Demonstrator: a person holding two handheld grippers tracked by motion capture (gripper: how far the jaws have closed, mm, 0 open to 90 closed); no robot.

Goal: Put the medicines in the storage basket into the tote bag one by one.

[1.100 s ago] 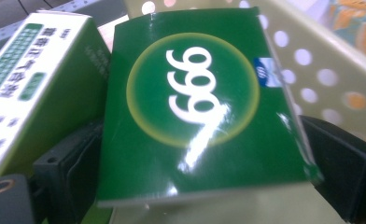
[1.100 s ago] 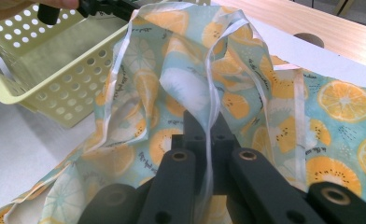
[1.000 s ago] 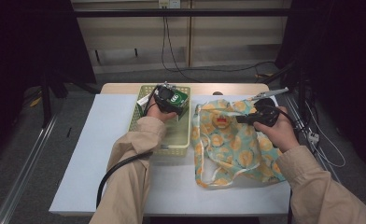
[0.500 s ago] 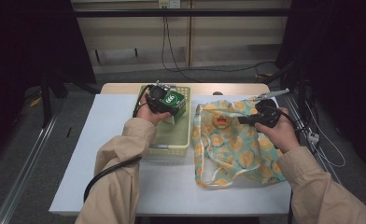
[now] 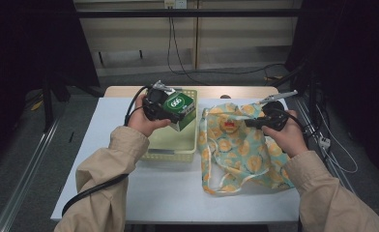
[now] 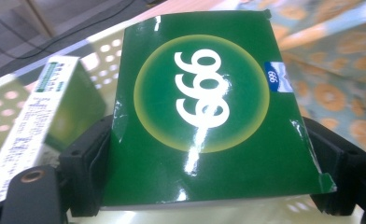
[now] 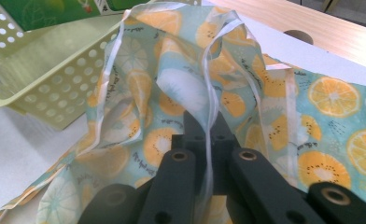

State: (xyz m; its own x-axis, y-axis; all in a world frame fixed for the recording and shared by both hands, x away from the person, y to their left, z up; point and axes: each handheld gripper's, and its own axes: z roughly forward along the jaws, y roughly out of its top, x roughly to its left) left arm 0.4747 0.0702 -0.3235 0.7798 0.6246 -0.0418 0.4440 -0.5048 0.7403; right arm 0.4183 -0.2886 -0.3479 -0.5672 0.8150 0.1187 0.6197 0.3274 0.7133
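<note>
My left gripper (image 5: 177, 113) is shut on a glossy green box (image 5: 179, 102) with a white number in a yellow ring, held tilted in the air above the pale green basket (image 5: 170, 145). In the left gripper view the box (image 6: 200, 107) sits squeezed between both black jaws, and a second white-and-green box (image 6: 41, 116) lies in the basket below. My right gripper (image 5: 253, 123) is shut on the rim of a cloth bag (image 5: 240, 150) printed with orange slices. In the right gripper view its jaws (image 7: 204, 128) pinch the fabric and a white ribbon, holding the bag's mouth (image 7: 181, 84) raised.
The perforated basket (image 7: 45, 79) stands just left of the bag on the white table (image 5: 178, 193). A wooden strip (image 5: 226, 91) runs along the table's far edge. Cables and a power strip (image 5: 323, 142) lie on the floor to the right.
My left hand has lifted the green box higher above the basket and tilted it. The right hand and the bag have kept still.
</note>
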